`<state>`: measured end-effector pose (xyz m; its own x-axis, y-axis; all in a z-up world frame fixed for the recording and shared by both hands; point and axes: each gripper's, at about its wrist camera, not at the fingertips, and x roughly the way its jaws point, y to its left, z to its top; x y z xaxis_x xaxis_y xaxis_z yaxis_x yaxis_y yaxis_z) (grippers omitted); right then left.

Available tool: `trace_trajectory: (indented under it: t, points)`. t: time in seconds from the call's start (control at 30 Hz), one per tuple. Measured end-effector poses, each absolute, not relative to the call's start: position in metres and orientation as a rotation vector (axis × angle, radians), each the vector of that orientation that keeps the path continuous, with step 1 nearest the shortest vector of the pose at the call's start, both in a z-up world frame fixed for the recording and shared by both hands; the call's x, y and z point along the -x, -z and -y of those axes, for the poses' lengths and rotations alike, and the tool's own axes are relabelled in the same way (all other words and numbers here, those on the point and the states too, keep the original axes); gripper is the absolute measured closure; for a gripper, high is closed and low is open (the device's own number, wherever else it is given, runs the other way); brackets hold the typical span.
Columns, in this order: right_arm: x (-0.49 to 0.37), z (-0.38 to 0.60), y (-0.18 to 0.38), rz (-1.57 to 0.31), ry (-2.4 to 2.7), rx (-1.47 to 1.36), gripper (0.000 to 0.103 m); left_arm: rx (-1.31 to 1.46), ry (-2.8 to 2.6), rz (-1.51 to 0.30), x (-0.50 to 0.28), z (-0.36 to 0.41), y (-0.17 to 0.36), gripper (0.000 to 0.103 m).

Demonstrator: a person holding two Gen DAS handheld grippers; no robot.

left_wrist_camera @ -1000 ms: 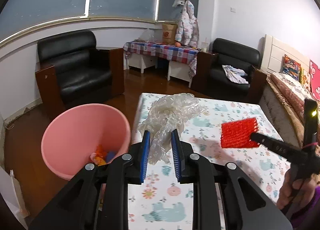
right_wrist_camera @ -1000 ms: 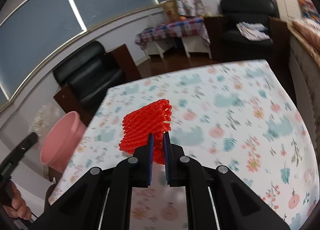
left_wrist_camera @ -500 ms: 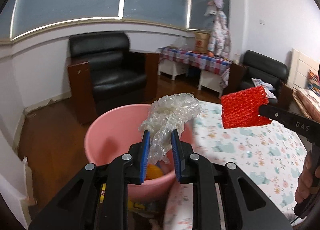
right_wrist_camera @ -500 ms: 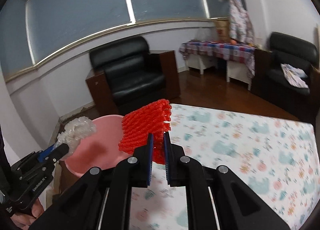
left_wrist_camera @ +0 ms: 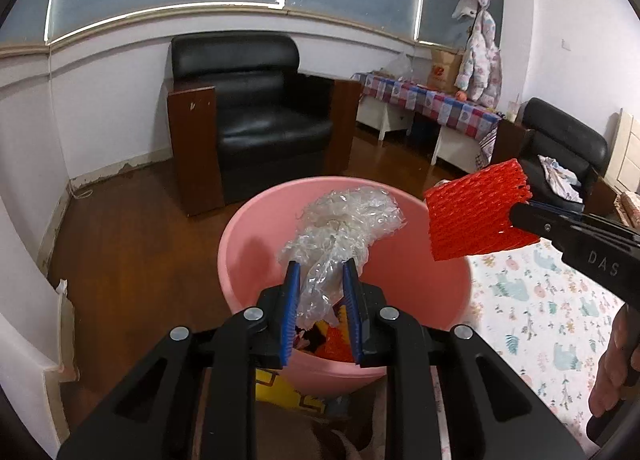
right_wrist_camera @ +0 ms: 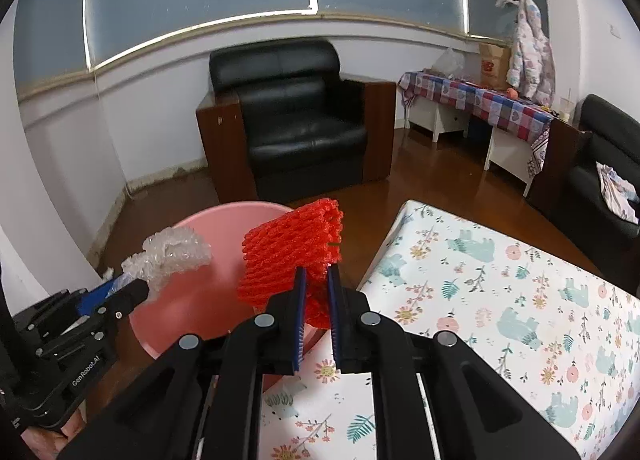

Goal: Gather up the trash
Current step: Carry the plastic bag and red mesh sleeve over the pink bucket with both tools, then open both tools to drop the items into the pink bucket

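Note:
My left gripper (left_wrist_camera: 319,272) is shut on a crumpled clear plastic wrap (left_wrist_camera: 340,228) and holds it over the open pink bucket (left_wrist_camera: 248,244). Colourful trash (left_wrist_camera: 334,336) lies at the bucket's bottom. My right gripper (right_wrist_camera: 317,274) is shut on a red foam net (right_wrist_camera: 290,256) and holds it in the air at the bucket's right rim, beside the table edge. In the right wrist view the left gripper (right_wrist_camera: 132,286) with the plastic wrap (right_wrist_camera: 172,250) is at the left, over the bucket (right_wrist_camera: 192,300). The red net (left_wrist_camera: 476,216) and right gripper (left_wrist_camera: 520,216) show at the right of the left wrist view.
A table with a floral cloth (right_wrist_camera: 500,320) stands right of the bucket. A black armchair (left_wrist_camera: 256,116) stands behind the bucket on the wooden floor. A low table with a checked cloth (left_wrist_camera: 436,104) and a second armchair (left_wrist_camera: 560,144) are at the back right.
Both grippers have swung left from over the table to the pink bucket, carrying the plastic wrap and the red net. The wrap now hangs over the bucket's opening.

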<state>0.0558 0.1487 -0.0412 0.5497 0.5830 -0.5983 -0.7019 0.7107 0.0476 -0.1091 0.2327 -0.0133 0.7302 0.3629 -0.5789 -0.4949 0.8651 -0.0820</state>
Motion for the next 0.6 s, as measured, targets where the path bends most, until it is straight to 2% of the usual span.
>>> trace_trajectory:
  t: [0.37, 0.47, 0.57, 0.6]
  points:
    - [-0.061, -0.183, 0.065, -0.673, -0.792, 0.287, 0.093, 0.282, -0.488, -0.626, 0.095, -0.250, 0.025, 0.081]
    - [-0.062, -0.187, 0.068, -0.681, -0.800, 0.291, 0.091, 0.288, -0.493, -0.638, 0.093, -0.252, 0.027, 0.078]
    - [-0.061, -0.187, 0.072, -0.690, -0.808, 0.288, 0.084, 0.298, -0.501, -0.653, 0.090, -0.255, 0.029, 0.078]
    - [-0.062, -0.188, 0.073, -0.696, -0.813, 0.284, 0.077, 0.301, -0.502, -0.655, 0.089, -0.256, 0.029, 0.077]
